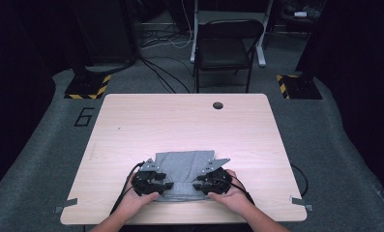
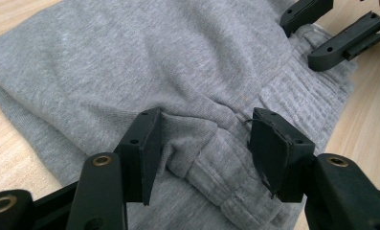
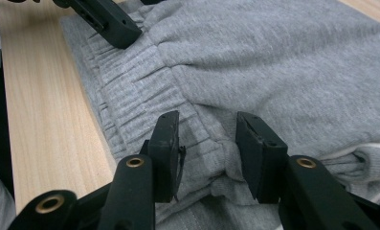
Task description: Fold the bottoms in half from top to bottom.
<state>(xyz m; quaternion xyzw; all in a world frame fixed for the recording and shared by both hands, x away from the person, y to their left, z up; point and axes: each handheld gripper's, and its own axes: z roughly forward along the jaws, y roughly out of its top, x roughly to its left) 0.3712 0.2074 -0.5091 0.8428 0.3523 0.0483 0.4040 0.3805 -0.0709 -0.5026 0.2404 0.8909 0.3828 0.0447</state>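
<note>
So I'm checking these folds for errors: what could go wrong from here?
The left claw stands wide with only a small ridge of the grey garment between its jaws, so it may close on too little and slip. The right claw straddles a bunched fold by the ribbed waistband, so the lift could be uneven.
</note>
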